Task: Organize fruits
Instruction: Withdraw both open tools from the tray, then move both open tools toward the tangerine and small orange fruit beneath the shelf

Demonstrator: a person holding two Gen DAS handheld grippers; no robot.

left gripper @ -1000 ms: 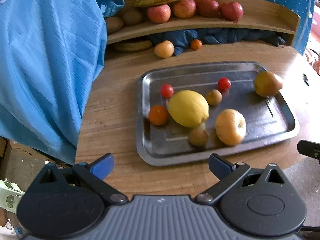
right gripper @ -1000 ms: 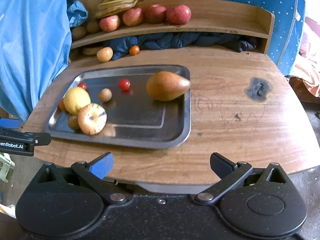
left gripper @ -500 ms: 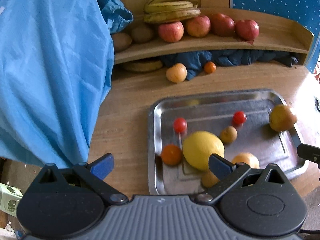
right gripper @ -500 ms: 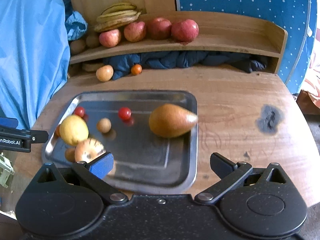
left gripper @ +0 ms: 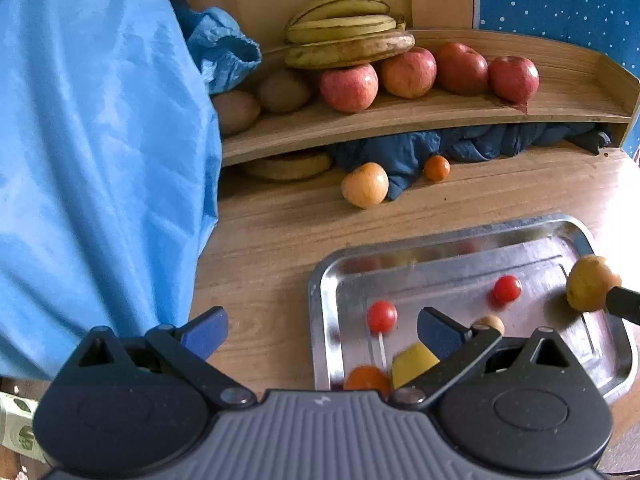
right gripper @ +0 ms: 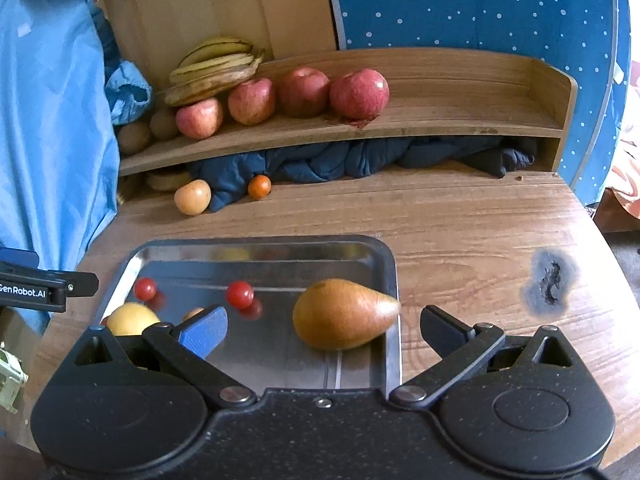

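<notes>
Backdrop: wooden panel [right gripper: 208, 4] behind the shelf, dark blue star-dotted cloth [right gripper: 472, 4] beside it, and a light blue sheet [left gripper: 92, 160] hanging along the left side.

Wooden table [right gripper: 460, 232], rounded edge, visible grain, 1 dark burn-like mark [right gripper: 550, 284] on its right part.

Curved wooden shelf [right gripper: 440, 120] at the table's back; crumpled navy cloth [right gripper: 360, 160] stuffed beneath it.

Steel tray [right gripper: 390, 264], rectangular, rounded corners, shiny, lying flat on the table in front of the shelf.

Right gripper [right gripper: 322, 326]: jaws spread wide, holding nothing, over the tray's near right part with the pear between its fingers in view. Left gripper [left gripper: 322, 330]: jaws likewise apart and empty, over the table and the tray's left edge.

Bananas [left gripper: 344, 30], 1 bunch, yellow-green with brown streaks, stacked on the shelf atop the apples.

Pear [right gripper: 344, 314], brown-golden, smooth, lying on its side at the tray's right rim, narrow end pointing right.

Apples [right gripper: 304, 92], 4, red, in a row on the shelf; 2 brown kiwis [left gripper: 284, 90] left of them.

Lemon [right gripper: 130, 318], yellow, in the tray's left part, partly hidden.

Pale yellow-orange fruit [right gripper: 193, 197] on the table touching the navy cloth.

Small orange [right gripper: 259, 187] just beside it, against the same cloth.

Cherry tomatoes, 2, red, glossy, on the tray: 1 left [right gripper: 145, 289], 1 centre [right gripper: 240, 294].
</notes>
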